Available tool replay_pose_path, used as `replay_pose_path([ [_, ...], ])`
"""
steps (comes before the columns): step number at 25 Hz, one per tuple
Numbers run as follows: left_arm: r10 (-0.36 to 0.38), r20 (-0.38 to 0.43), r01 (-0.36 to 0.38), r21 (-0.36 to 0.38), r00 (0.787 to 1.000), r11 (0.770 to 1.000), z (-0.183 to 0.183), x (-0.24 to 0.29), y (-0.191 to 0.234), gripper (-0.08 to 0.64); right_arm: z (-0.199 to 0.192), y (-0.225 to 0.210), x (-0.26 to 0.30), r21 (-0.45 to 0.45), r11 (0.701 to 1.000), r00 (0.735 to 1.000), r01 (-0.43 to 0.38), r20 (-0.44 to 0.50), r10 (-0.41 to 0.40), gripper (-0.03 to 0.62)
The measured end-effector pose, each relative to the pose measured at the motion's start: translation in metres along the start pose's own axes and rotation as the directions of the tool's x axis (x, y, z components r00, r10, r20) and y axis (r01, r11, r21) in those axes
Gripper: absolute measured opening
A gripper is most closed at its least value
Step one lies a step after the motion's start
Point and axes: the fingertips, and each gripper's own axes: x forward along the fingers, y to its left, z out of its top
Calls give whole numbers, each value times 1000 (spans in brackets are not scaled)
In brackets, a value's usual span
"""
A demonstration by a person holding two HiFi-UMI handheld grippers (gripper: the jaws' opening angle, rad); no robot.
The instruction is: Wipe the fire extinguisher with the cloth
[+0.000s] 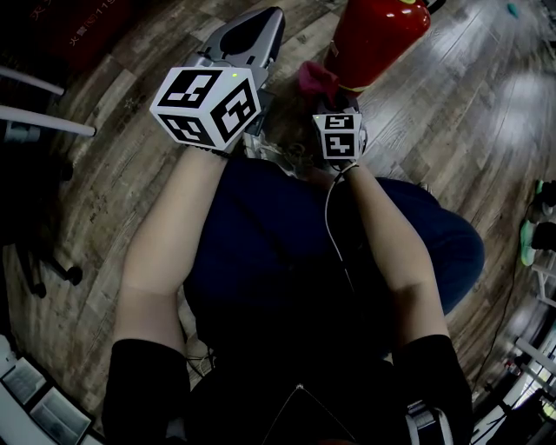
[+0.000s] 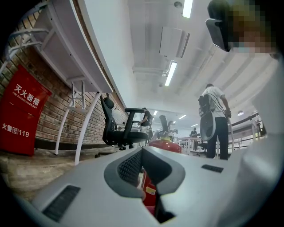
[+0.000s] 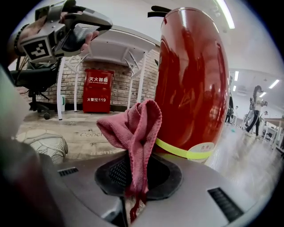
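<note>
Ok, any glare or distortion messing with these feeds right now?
Right gripper view: reflections streak the fire extinguisher, cloth sharp. Left gripper view: strong fisheye bending, bright ceiling strips. Head view: dim, dark corners, glare on the floor at right.

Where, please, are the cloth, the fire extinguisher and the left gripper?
cloth (image 3: 134, 125), right gripper view, bunched fold.
fire extinguisher (image 3: 195, 80), right gripper view, red body.
left gripper (image 1: 271, 19), head view, between its fingertips.
</note>
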Motion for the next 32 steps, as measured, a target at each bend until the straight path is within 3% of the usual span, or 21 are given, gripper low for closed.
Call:
replay_pose_path([
  [8, -7, 7, 7, -7, 1000, 1000, 2, 0, -1, 14, -17, 5, 10, 69, 997, 998, -46, -46, 49, 63],
  [13, -10, 9, 10, -9, 1000, 1000, 2, 0, 0, 14, -30, 7, 17, 164, 983, 993, -80, -76, 94, 63],
  [23, -10, 2, 10, -14, 1000, 1000, 1, 1, 1, 14, -63, 6, 30, 407, 904, 970, -131, -137, 202, 63],
  [32, -2, -7, 2, -7, 1000, 1000, -2, 1, 2, 14, -91, -2, 26, 353, 934, 956, -49, -254, 146, 63],
])
